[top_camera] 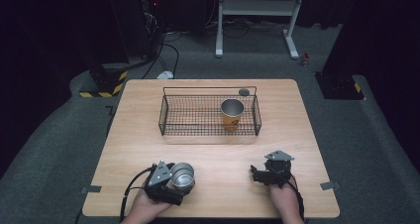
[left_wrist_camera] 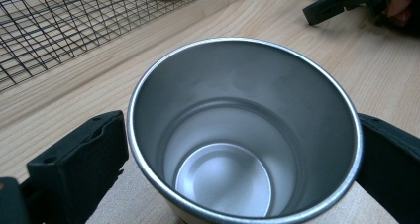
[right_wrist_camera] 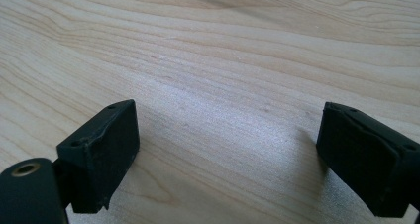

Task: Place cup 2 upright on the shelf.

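High view puts the steel cup (top_camera: 182, 177) at the counter's (top_camera: 218, 149) 7 o'clock edge, clamped across its rim by the left gripper (top_camera: 174, 182). The right gripper (top_camera: 257, 173), at 5 o'clock, gapes with nothing in it. Thin, rigid, smooth metal: probably light and slippery, so grasp just below the rim.

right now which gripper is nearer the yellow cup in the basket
Right. The right gripper lies almost straight in front of the yellow cup, slightly to its right. The left gripper, shut on the steel cup, sits farther off to the left.
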`<control>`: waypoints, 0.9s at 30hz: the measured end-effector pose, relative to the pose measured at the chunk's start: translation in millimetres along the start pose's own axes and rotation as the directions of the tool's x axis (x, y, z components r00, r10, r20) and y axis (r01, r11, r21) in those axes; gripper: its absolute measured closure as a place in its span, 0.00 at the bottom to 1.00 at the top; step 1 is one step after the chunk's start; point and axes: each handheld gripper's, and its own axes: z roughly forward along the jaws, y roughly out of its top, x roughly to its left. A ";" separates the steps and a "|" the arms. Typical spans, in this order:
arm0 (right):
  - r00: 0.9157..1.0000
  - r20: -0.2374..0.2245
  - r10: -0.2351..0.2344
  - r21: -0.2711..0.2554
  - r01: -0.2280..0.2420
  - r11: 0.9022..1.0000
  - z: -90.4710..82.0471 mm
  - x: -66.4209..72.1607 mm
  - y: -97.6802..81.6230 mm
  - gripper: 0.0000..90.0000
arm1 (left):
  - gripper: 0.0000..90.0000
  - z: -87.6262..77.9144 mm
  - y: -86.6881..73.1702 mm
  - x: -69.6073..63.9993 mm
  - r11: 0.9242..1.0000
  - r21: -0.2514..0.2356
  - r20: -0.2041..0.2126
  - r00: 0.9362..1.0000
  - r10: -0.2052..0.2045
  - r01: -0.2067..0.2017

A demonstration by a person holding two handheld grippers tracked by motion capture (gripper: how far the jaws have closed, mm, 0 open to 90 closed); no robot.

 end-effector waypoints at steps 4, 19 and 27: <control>1.000 0.000 0.000 0.000 0.000 1.000 0.0 0.0 0.0 0.10 | 0.01 0.6 -0.3 -1.1 1.000 0.004 -0.004 1.000 0.002 -0.002; 1.000 0.000 0.000 0.000 0.000 1.000 0.0 0.0 0.0 0.10 | 0.02 1.4 -0.5 0.5 1.000 -0.005 -0.011 1.000 0.008 -0.008; 1.000 0.000 0.000 0.000 0.000 1.000 0.0 0.0 0.0 0.10 | 0.12 0.6 -1.0 -1.4 0.999 -0.018 -0.014 1.000 0.027 -0.027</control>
